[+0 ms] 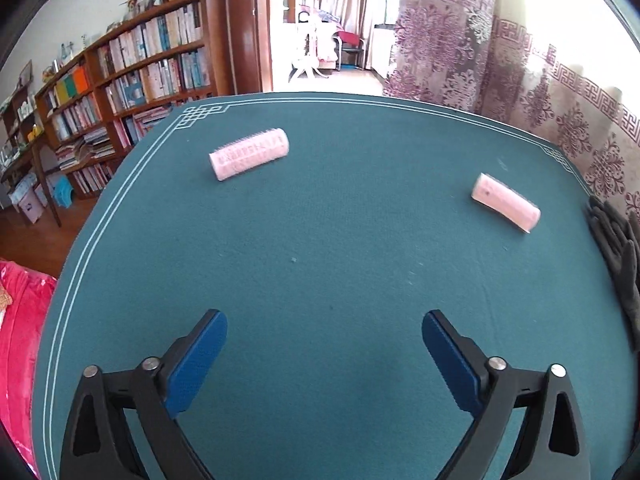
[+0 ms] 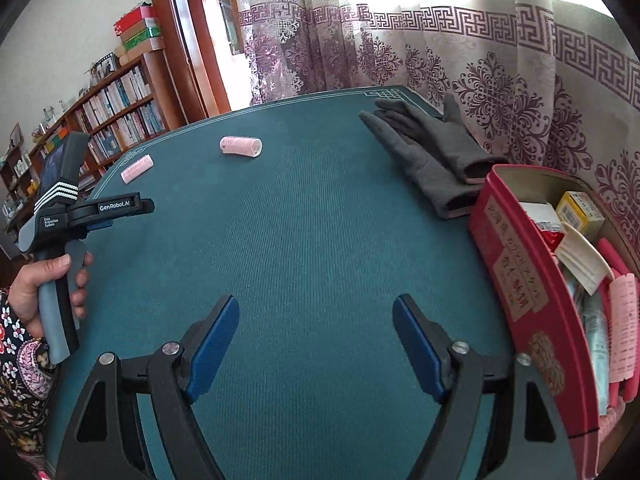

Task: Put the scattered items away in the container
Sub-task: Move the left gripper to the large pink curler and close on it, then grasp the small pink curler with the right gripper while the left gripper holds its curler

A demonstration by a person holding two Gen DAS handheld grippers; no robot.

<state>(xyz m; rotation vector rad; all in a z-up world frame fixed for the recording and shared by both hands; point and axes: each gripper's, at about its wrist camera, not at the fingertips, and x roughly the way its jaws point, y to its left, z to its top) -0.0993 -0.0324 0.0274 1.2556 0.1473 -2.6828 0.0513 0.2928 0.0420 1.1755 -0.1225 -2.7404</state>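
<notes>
My left tongs (image 1: 324, 344) and right tongs (image 2: 316, 328) both gape wide, holding nothing. Two pink hair rollers (image 1: 249, 153) (image 1: 506, 203) lie at eleven and two o'clock. The red box (image 2: 520, 280), maybe cardboard, sits at my right tongs' three o'clock beside gray gloves (image 2: 424, 148).

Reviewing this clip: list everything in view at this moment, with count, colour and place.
hair rollers on the table: 2, pink, one near the far left corner, one further right, apart from each other
gloves: 1 pair, grey, far right of the table, beside the box
box: 1, red, right edge of the table, open
box contents: pink roller, yellow carton, white ridged piece, other packets too cramped to tell
table: 1, teal cloth with white border lines
bookshelf: 1, brown, behind the table, left
curtains: white with purple pattern, behind the table
left gripper: open, empty, over the table
right gripper: open, empty, left of the box
</notes>
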